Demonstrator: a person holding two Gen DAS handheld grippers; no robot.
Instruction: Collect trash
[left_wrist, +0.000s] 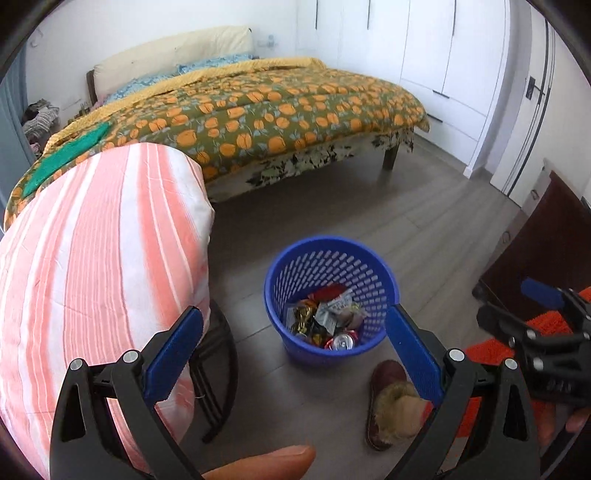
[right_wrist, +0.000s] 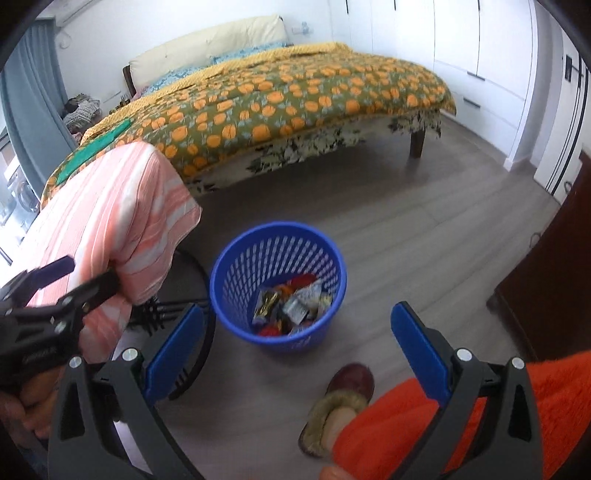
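A blue perforated waste basket (left_wrist: 295, 273) (right_wrist: 236, 258) stands on the grey floor. Inside it lie crumpled wrappers (left_wrist: 325, 314) (right_wrist: 291, 302) and a drink can (left_wrist: 341, 341). My left gripper (left_wrist: 295, 347) is held above and in front of the basket, open, with nothing between its blue pads. My right gripper (right_wrist: 299, 339) hovers over the same basket, open and empty too. In the left wrist view the right gripper (left_wrist: 532, 325) shows at the right edge; in the right wrist view the left gripper (right_wrist: 55, 291) shows at the left edge.
A small table under a pink striped cloth (left_wrist: 99, 266) (right_wrist: 122, 214) stands left of the basket. Behind is a bed with an orange-patterned cover (left_wrist: 258, 118) (right_wrist: 280, 99). A furry slipper (left_wrist: 391, 402) (right_wrist: 340, 402) and an orange-clad leg (right_wrist: 461, 424) are near. A dark cabinet (left_wrist: 546, 240) is right.
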